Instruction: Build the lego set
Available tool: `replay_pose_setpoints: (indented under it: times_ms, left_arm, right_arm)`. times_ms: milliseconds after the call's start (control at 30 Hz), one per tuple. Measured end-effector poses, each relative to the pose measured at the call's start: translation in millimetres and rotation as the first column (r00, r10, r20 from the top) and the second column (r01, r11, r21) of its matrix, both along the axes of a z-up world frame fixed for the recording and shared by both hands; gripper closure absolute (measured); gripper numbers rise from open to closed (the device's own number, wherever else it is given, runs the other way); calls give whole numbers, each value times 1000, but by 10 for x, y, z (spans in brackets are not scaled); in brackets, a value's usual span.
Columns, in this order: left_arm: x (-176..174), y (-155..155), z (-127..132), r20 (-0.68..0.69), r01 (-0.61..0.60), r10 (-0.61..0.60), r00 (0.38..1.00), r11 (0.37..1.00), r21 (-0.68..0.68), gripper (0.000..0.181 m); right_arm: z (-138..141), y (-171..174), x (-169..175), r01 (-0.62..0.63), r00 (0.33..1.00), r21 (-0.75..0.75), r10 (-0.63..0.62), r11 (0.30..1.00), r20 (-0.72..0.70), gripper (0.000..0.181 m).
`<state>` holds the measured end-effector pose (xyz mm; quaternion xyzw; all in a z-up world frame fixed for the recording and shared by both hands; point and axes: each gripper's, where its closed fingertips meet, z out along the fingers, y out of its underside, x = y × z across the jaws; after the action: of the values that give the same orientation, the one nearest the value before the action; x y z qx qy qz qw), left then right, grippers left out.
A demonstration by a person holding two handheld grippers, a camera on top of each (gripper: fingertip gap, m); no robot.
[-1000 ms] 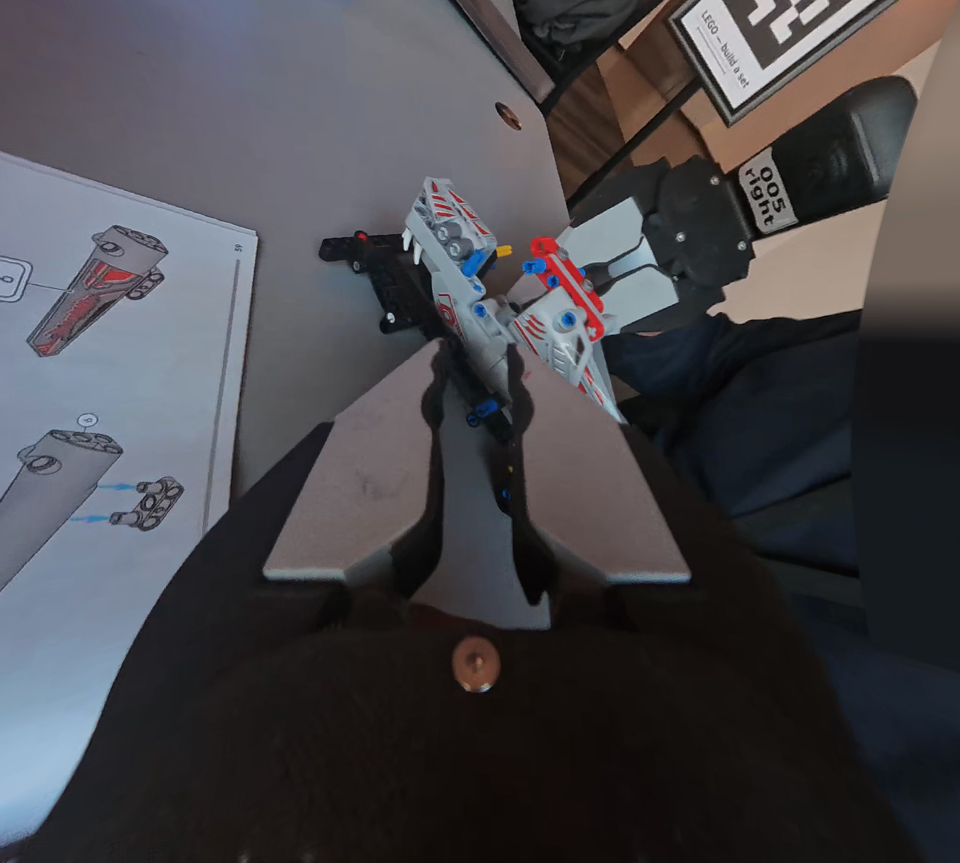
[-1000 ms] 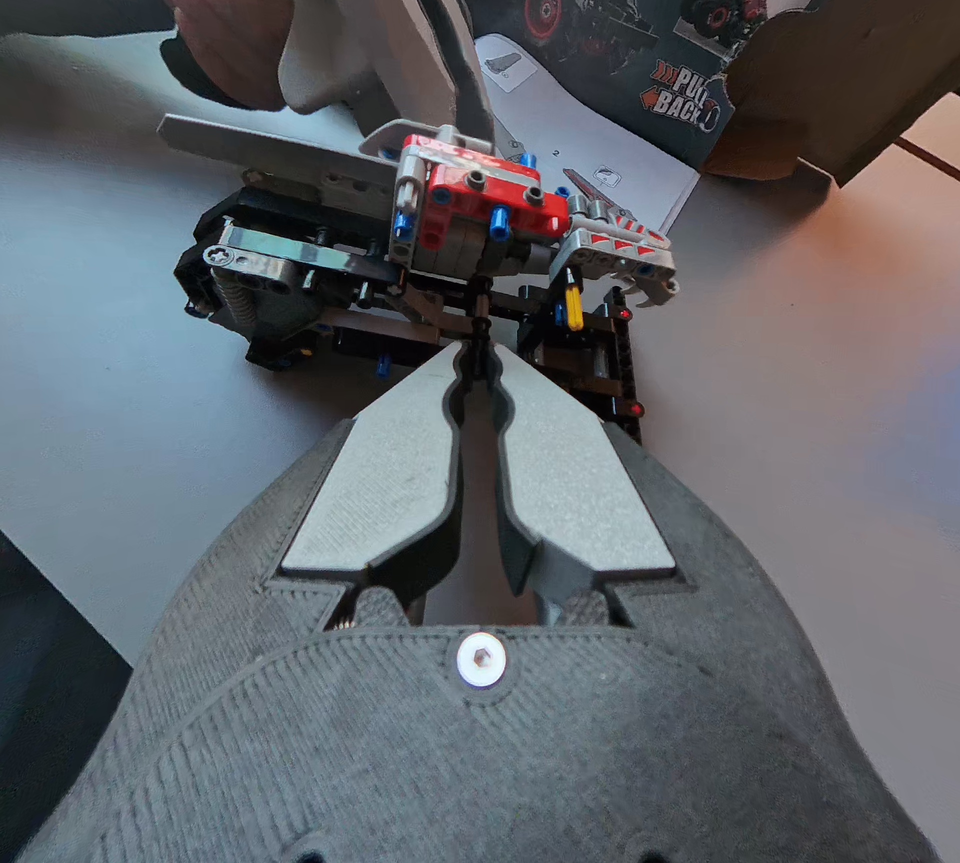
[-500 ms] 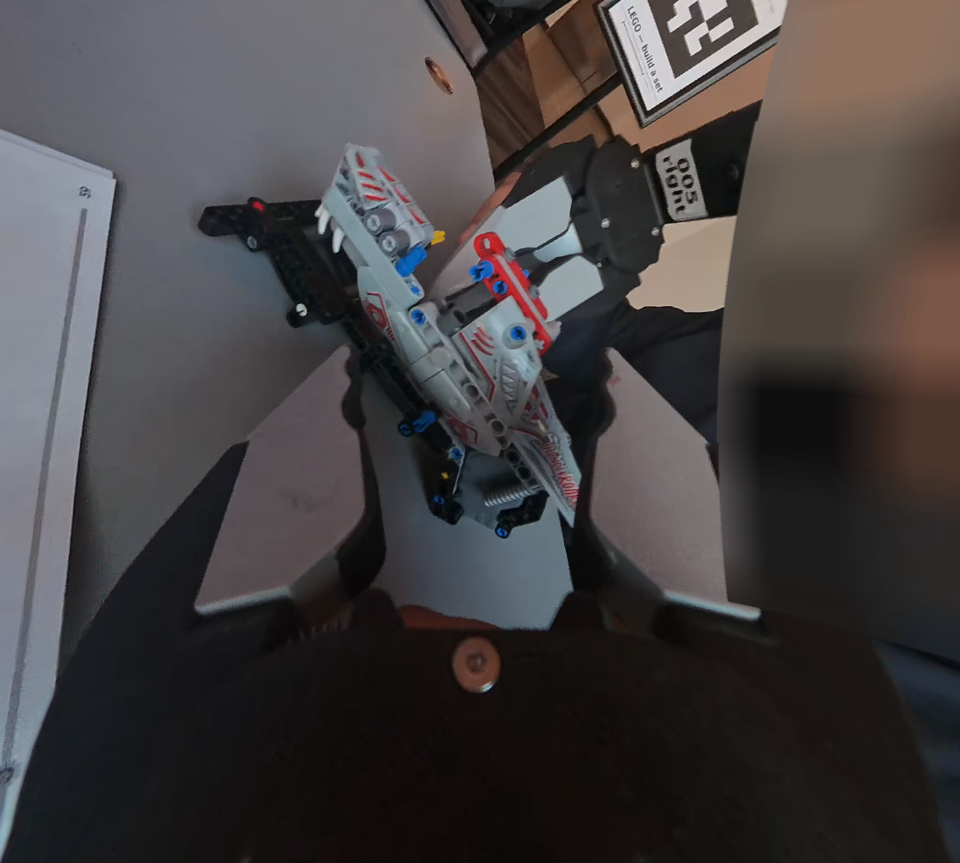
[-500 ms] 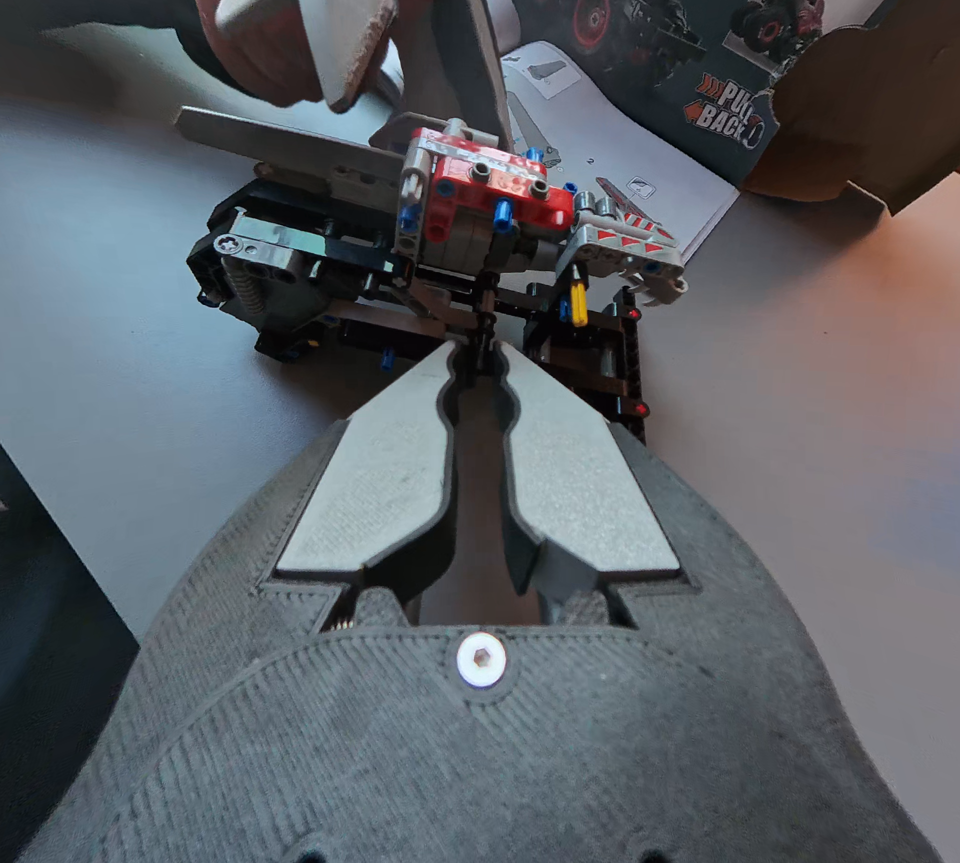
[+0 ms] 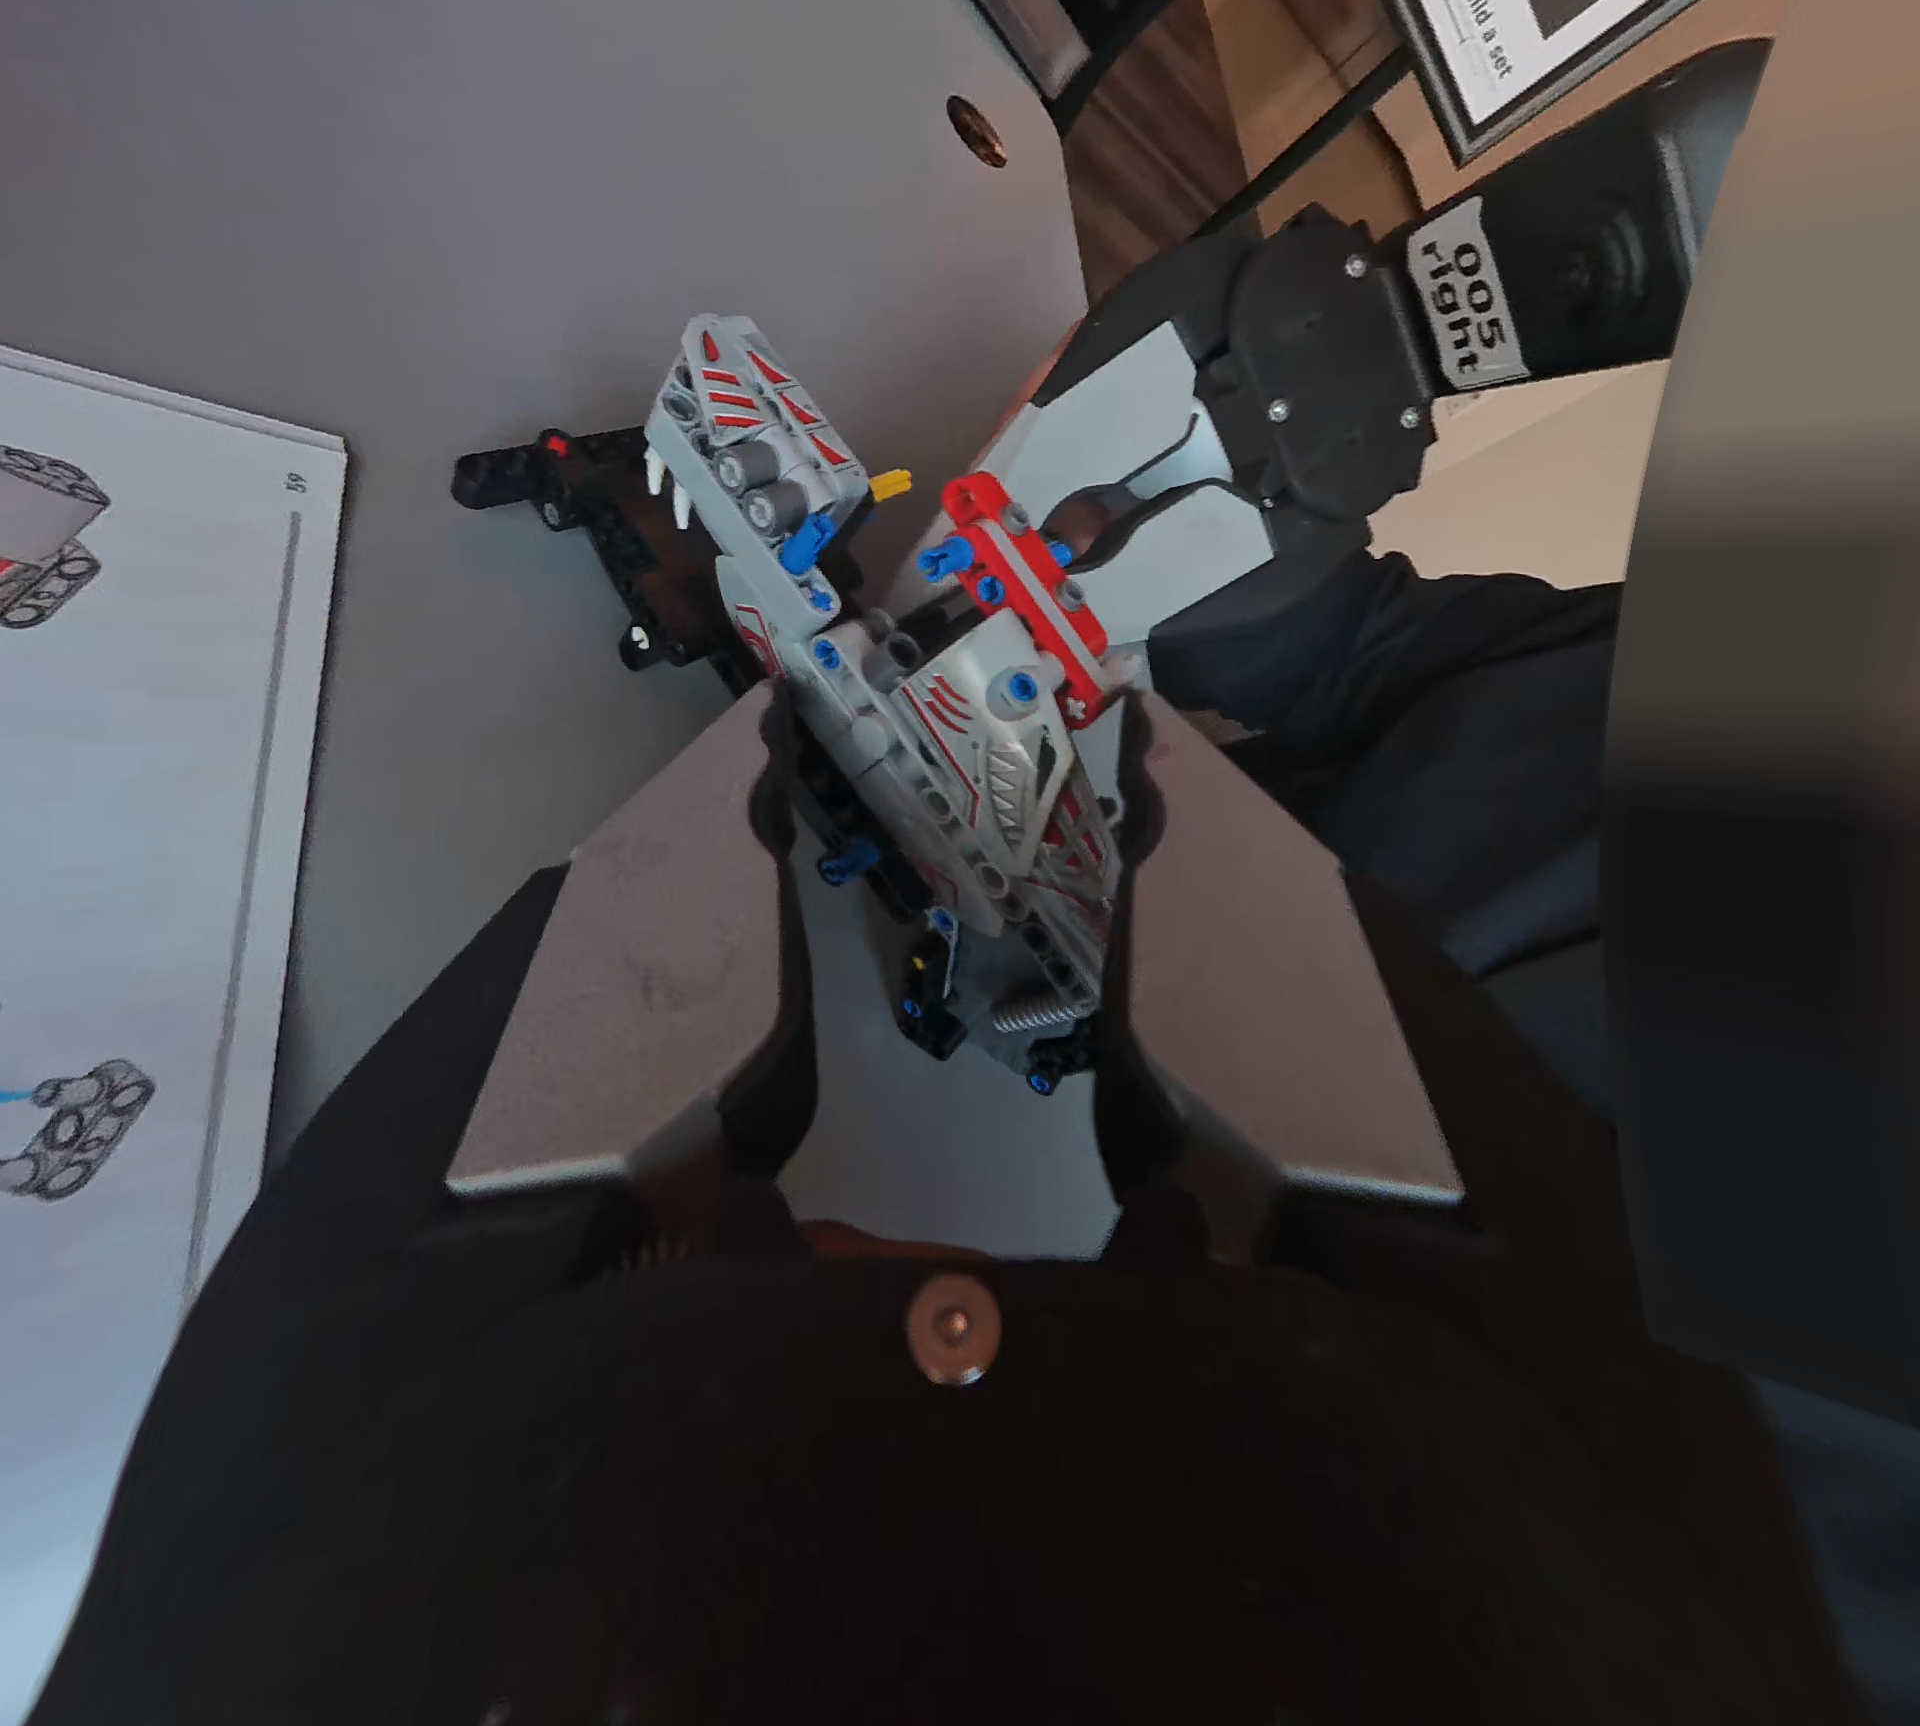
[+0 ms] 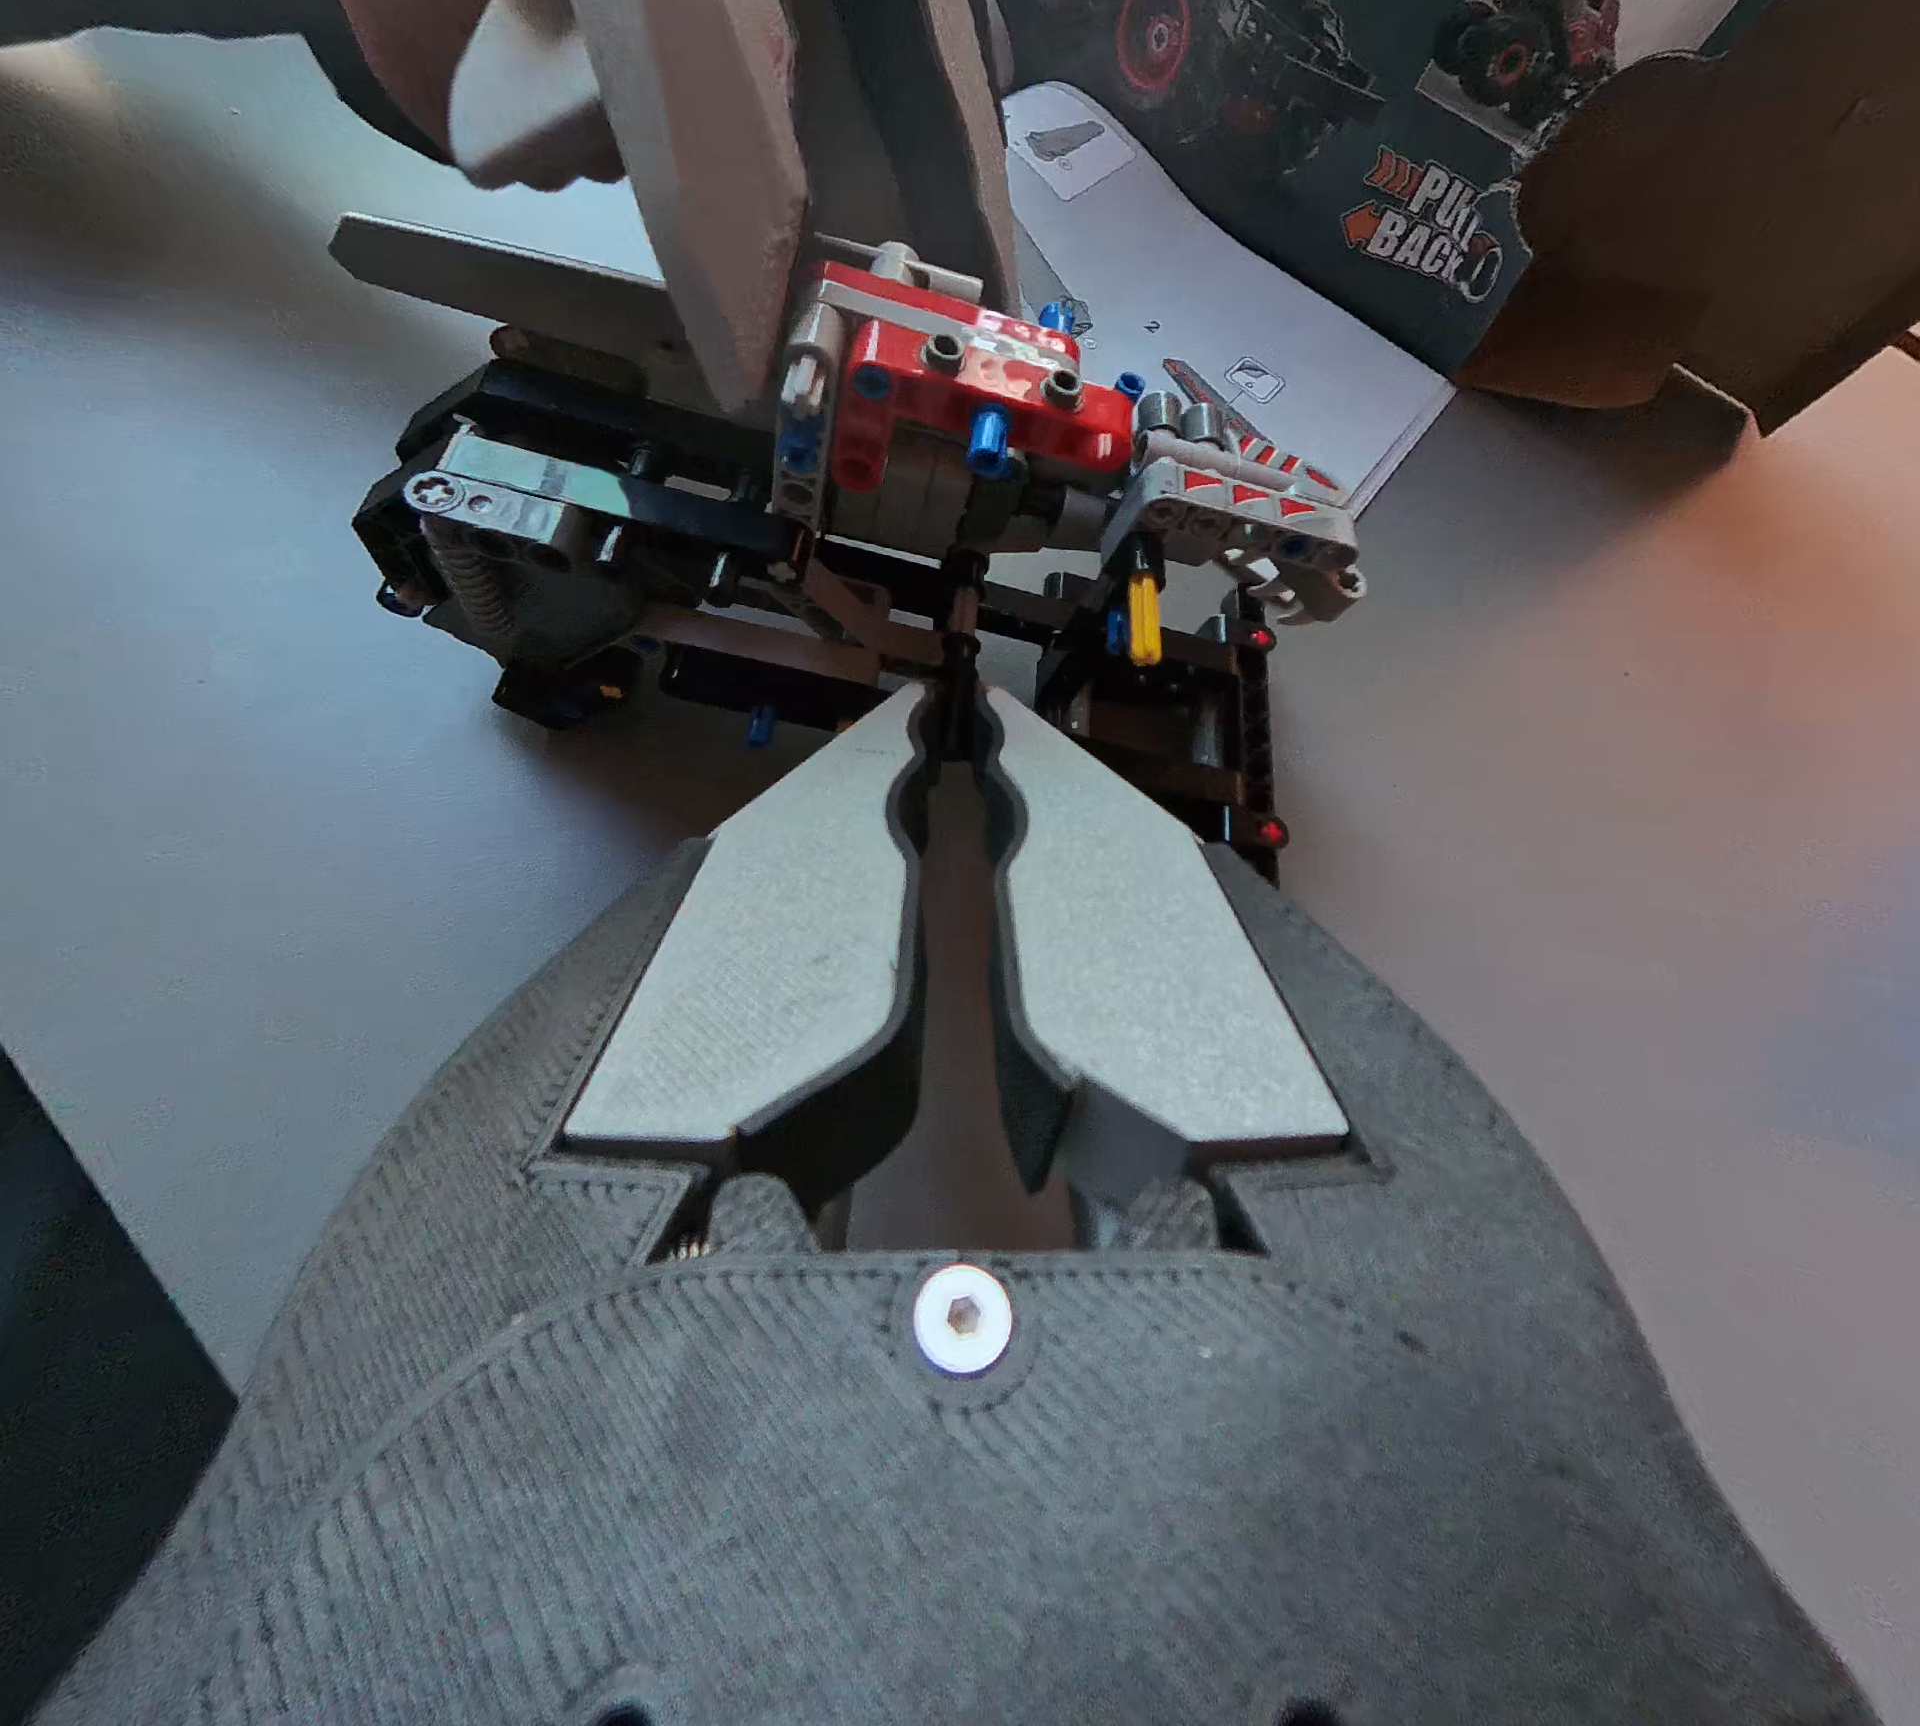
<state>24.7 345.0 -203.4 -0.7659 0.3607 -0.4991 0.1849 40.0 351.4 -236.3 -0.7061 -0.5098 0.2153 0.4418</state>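
Item: part-built lego vehicle of grey, black and red plastic beams with blue pins, sitting on the matte grey tabletop, near its edge.

Left gripper: its grey wedge-shaped fingers are standing wide apart and straddling the model's grey panelled body from above; whether they are pressing it cannot be told.

Right gripper: its fingers are lying almost together, pinching a thin black axle that is sticking out of the model's near side, below the red beam.

White printed instruction booklet: lying open on the tabletop beyond the model.

Dark printed cardboard box: standing at the far right.
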Motion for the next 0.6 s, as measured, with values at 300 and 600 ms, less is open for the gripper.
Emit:
replay_pose_setpoints:
  times_ms: [300, 600]
  left_arm:
    - [-2, 23, -49, -45, -15, 19, 999, 996, 90, 125]
    - [-9, 49, -53, -44, -37, 42, 998, 994, 99, 126]
  right_arm:
    - [0, 38, -2, 8, 1000, 39, -9, 999, 28, 179]
    - [-7, 69, -16, 6, 998, 82, -11, 997, 61, 179]
